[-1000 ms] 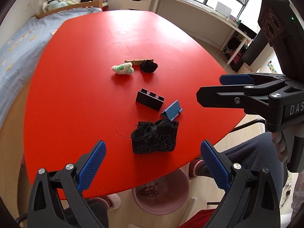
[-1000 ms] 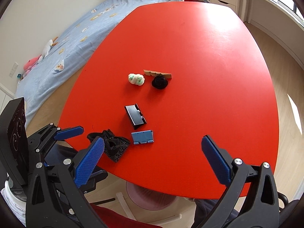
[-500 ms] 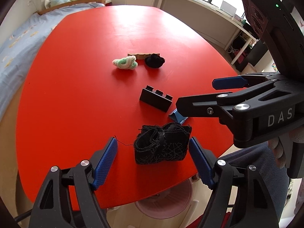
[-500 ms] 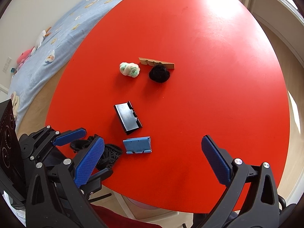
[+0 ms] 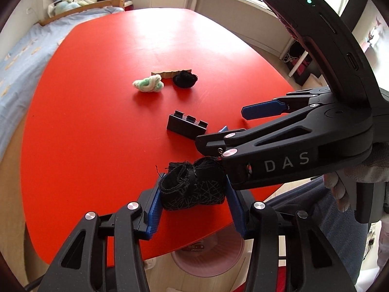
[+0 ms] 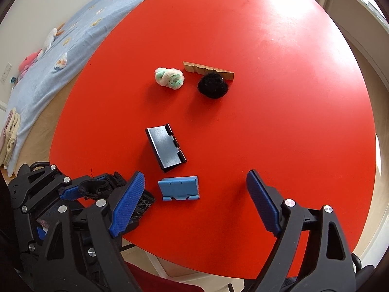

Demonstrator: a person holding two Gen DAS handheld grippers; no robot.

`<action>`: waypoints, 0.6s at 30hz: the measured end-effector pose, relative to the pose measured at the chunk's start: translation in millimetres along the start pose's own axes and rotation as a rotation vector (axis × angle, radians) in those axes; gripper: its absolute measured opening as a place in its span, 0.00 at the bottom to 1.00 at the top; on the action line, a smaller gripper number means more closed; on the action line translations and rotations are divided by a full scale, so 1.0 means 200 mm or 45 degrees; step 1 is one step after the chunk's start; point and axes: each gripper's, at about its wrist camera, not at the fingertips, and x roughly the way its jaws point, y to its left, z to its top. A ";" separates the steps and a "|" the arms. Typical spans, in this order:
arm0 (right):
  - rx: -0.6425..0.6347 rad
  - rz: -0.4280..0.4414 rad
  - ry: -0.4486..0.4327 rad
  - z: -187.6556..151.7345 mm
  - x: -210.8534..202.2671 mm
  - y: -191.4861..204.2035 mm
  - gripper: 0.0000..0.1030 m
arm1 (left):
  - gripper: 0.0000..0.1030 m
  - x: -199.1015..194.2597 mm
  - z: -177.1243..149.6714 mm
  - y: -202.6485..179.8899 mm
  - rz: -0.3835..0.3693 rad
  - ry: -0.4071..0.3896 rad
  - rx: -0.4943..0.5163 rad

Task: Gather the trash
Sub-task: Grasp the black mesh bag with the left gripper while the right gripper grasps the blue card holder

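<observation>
At the lower centre of the left wrist view, the left gripper [image 5: 193, 200] clamps a crumpled black mesh fabric wad [image 5: 192, 187] on the red table [image 5: 102, 126] (near edge). The right gripper [image 6: 194, 203] gapes wide, holding nothing.

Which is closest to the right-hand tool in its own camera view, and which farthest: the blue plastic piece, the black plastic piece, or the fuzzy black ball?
From the right tool, which is open:
1. Blue plastic piece, just ahead between the tips, toward the left one.
2. Black plastic piece, a little beyond it, slightly left.
3. Fuzzy black ball, farthest, mid-table against the cardboard strip.
</observation>
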 end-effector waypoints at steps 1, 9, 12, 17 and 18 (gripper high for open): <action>-0.009 -0.007 -0.002 0.00 0.00 0.00 0.79 | 0.45 0.00 0.00 0.00 -0.001 -0.001 -0.002; -0.071 -0.066 -0.008 -0.02 -0.01 0.03 0.40 | 0.45 0.01 0.01 0.01 0.005 -0.004 -0.012; -0.075 -0.072 -0.011 -0.03 -0.02 0.03 0.32 | 0.45 0.01 0.01 0.00 0.009 -0.005 -0.014; -0.062 -0.063 -0.034 -0.03 -0.04 0.02 0.31 | 0.45 0.00 0.02 0.00 0.014 -0.011 -0.015; -0.059 -0.062 -0.042 -0.03 -0.05 0.02 0.31 | 0.45 0.00 0.02 0.00 0.014 -0.013 -0.015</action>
